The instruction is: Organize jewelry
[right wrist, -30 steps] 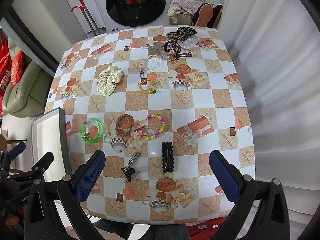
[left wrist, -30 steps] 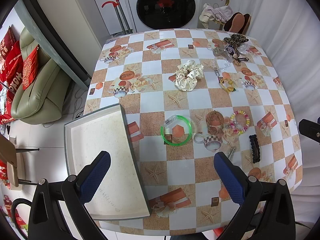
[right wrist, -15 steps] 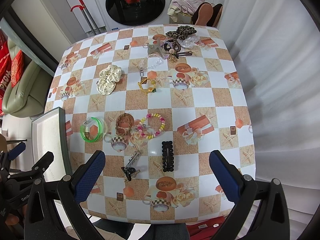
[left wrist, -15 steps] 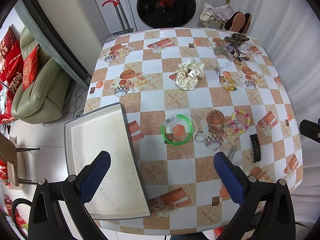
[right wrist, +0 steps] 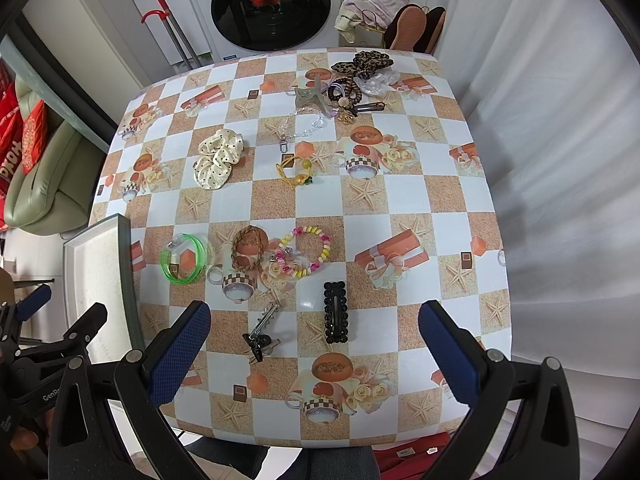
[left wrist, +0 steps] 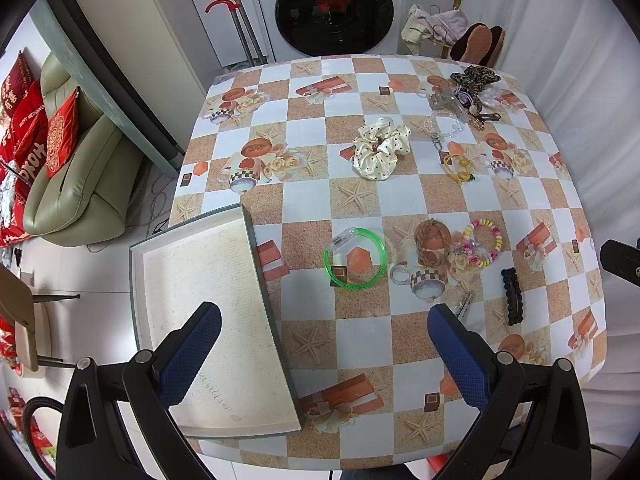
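Note:
A grey tray (left wrist: pixel 192 264) with a pale lining lies at the table's left edge, also in the right wrist view (right wrist: pixel 96 264). Jewelry is spread over the checkered table: a green bangle (left wrist: pixel 355 258) (right wrist: pixel 184 257), a brown braided band (left wrist: pixel 431 241) (right wrist: pixel 247 249), a colourful bead bracelet (left wrist: pixel 482 240) (right wrist: pixel 307 252), a black hair clip (left wrist: pixel 511 296) (right wrist: pixel 335 312), a metal clip (right wrist: pixel 262 330), a cream scrunchie (left wrist: pixel 380 147) (right wrist: pixel 216 158), a yellow bracelet (left wrist: pixel 458 166) (right wrist: pixel 295 170). My left gripper (left wrist: pixel 324 344) is open above the tray's corner. My right gripper (right wrist: pixel 314 340) is open above the black clip.
A pile of hair ties, clips and a leopard bow (right wrist: pixel 362 65) lies at the far right, with a clear bead chain (right wrist: pixel 300 128) beside it. A washing machine (left wrist: pixel 334 4) stands behind the table. A sofa (left wrist: pixel 76 176) is at the left. A white curtain (right wrist: pixel 560 120) hangs right.
Both grippers have crept slightly nearer the table; the view has shifted a little. Nothing on the table moved.

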Tool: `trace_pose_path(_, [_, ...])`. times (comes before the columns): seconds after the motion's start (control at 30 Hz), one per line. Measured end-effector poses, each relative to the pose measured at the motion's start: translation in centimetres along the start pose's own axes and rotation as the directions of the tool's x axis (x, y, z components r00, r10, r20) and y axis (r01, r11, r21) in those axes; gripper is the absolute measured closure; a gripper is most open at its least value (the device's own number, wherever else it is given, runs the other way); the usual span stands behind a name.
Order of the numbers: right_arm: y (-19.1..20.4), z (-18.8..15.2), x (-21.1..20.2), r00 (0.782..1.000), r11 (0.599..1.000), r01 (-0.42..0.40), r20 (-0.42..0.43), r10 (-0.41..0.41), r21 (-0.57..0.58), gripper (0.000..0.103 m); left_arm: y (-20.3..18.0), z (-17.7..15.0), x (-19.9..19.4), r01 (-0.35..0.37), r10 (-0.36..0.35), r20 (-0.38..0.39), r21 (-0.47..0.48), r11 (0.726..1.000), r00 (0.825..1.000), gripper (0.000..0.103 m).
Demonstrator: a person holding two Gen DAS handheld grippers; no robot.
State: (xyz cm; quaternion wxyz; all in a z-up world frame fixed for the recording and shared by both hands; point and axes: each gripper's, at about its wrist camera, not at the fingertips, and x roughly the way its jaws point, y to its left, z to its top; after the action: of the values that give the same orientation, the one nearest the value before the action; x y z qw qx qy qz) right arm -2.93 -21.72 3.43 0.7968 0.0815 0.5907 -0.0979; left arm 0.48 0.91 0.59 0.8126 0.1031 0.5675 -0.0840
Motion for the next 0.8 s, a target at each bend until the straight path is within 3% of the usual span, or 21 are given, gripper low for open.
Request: trace_pose_path(0.8, [-0.02, -0.06, 0.08, 1.000, 1.000, -0.001, -0.003, 0.001, 0.000, 0.000, 0.03, 0.08, -0.01, -0.002, 0.002, -0.002, -0.001, 1.000, 1.000, 0.000])
